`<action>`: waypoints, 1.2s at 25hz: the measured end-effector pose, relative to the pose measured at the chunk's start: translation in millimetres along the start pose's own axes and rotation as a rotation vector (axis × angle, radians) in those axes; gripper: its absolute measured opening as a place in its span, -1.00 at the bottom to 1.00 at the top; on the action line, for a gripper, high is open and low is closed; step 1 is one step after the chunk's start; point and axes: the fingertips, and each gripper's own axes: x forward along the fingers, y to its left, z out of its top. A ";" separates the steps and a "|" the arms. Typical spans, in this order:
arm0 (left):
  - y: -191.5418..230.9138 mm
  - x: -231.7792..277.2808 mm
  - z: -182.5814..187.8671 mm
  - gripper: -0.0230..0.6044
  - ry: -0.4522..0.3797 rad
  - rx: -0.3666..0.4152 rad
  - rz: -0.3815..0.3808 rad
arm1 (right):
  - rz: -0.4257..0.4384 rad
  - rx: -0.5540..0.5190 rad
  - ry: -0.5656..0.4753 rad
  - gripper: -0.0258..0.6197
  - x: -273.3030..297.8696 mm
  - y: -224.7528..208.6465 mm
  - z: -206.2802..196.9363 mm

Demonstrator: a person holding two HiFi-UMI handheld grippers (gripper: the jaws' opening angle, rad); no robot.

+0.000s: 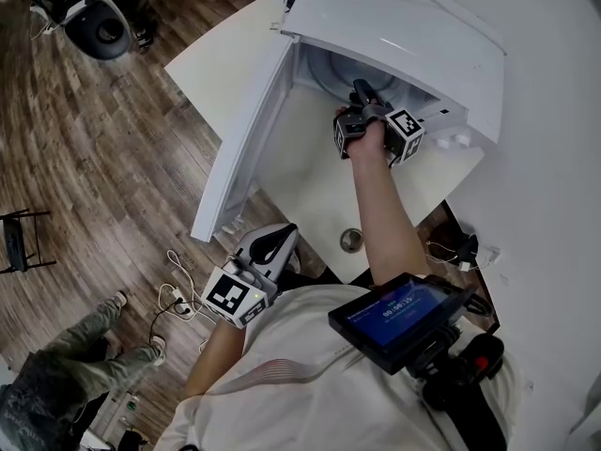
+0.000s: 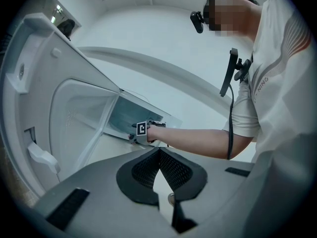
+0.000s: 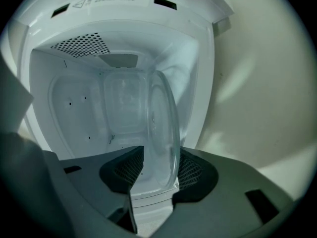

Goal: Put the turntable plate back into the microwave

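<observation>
The turntable plate [image 3: 161, 128] is clear round glass with a thick rim. It's standing on edge right at the mouth of the white microwave [image 3: 124, 48], which sits on the desk [image 1: 310, 177] with its door [image 1: 244, 148] swung wide. The plate's between the right tool's [image 3: 157, 170] pads, which are spread, with a gap on the left pad's side. The left tool [image 2: 158, 155] is pressed together on nothing, well back from the microwave.

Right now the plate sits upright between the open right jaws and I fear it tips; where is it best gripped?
Take the plate by its near lower rim, coming straight in from the microwave's open front. It stands on edge, edge-on to the right gripper, so one pad can press each flat face. It looks like glass: close gently.
</observation>
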 end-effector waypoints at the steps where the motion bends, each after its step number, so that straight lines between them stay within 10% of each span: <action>1: -0.3 0.2 0.1 -0.89 -0.001 0.000 -0.002 | 0.000 -0.002 0.005 -0.40 -0.4 -0.2 -1.0; 30: -14.9 -5.0 -7.3 -0.89 -0.015 0.004 -0.018 | 0.011 -0.047 0.097 -0.40 -37.1 -35.5 -16.7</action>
